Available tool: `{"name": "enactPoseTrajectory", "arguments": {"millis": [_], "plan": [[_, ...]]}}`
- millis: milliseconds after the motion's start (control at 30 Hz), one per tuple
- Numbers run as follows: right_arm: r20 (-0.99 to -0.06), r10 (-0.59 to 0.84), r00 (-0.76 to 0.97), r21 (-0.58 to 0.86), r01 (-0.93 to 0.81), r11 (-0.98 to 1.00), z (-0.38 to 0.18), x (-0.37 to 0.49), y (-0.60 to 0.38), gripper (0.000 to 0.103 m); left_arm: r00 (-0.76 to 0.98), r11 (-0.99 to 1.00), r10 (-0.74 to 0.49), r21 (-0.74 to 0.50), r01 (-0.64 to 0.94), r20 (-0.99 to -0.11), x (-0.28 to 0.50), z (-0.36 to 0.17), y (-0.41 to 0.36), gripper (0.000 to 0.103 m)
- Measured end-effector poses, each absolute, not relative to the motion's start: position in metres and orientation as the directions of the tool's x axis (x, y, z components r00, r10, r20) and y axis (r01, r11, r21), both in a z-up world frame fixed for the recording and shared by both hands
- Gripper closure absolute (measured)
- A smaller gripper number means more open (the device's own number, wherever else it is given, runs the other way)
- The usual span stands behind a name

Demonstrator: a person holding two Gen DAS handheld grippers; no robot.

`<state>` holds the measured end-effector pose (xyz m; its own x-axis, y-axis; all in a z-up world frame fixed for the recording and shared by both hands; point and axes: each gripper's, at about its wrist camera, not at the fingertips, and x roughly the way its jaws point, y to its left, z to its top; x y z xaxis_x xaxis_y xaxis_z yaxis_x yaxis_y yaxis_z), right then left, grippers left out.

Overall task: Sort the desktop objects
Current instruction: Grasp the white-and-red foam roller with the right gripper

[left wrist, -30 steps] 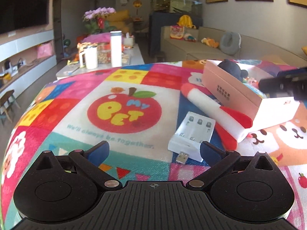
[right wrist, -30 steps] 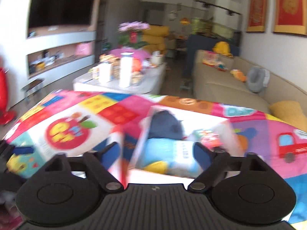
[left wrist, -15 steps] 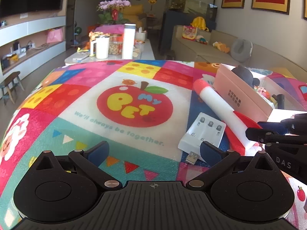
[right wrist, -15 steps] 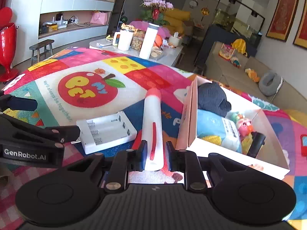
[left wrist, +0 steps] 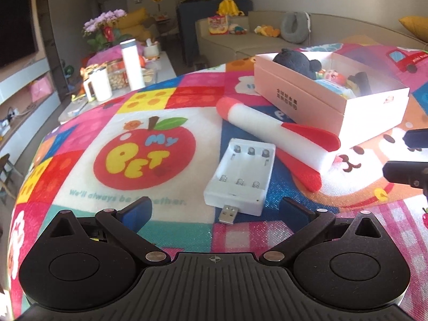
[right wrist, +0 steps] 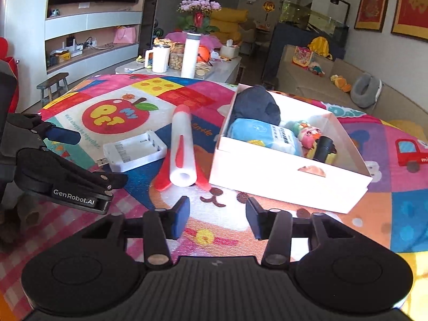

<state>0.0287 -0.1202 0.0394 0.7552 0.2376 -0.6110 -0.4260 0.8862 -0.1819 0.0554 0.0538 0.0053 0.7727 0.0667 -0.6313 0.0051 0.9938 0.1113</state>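
Note:
A white battery charger [left wrist: 240, 176] with a USB plug lies on the colourful mat, just ahead of my left gripper [left wrist: 216, 210], which is open and wide, holding nothing. A white foam rocket [right wrist: 182, 144] with red fins lies beside it, against the pink-white box [right wrist: 289, 171]. My right gripper [right wrist: 218, 215] hovers behind the rocket's tail; its jaws are opening with nothing between them. The box holds a dark plush [right wrist: 254, 104], a blue pouch [right wrist: 256, 133], a small doll and a black cylinder. In the right wrist view the left gripper [right wrist: 91, 157] stands by the charger [right wrist: 133, 149].
The mat [left wrist: 120, 187] covers a round table that drops off at the far and left sides. Beyond it a low table carries a white flask [right wrist: 190, 54], a mug and jars. A sofa [right wrist: 321, 80] stands behind the box.
The right gripper came off the box, shut near the rocket's tail, and now its jaws have parted. The left gripper has shifted and rolled a little; the charger now lies more centred before it.

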Motion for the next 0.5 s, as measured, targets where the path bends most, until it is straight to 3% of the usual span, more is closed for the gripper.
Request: {"name": "enactPoseTrajectory", "arguments": {"millis": [200, 267, 400, 500], "plan": [[-0.568, 0.244, 0.786, -0.248, -0.446, 0.86, 0.045, 0.025, -0.107, 0.053, 0.735, 0.963, 0.26, 0.114, -0.243, -0.626, 0.065, 0.006, 0.088, 0.0], [-0.559, 0.245, 0.792, -0.285, -0.461, 0.84, 0.045, 0.028, -0.091, 0.07, 0.73, 0.961, 0.241, 0.052, -0.271, -0.64, 0.063, 0.008, 0.101, 0.0], [-0.546, 0.284, 0.788, -0.326, -0.512, 0.795, 0.048, 0.044, -0.054, 0.073, 0.752, 0.967, 0.214, 0.027, -0.252, -0.623, 0.057, 0.01, 0.103, 0.0], [-0.588, 0.254, 0.768, -0.343, -0.521, 0.781, 0.041, 0.072, -0.024, 0.073, 0.766, 0.97, 0.208, 0.03, -0.24, -0.608, 0.054, 0.01, 0.1, 0.0]]}}
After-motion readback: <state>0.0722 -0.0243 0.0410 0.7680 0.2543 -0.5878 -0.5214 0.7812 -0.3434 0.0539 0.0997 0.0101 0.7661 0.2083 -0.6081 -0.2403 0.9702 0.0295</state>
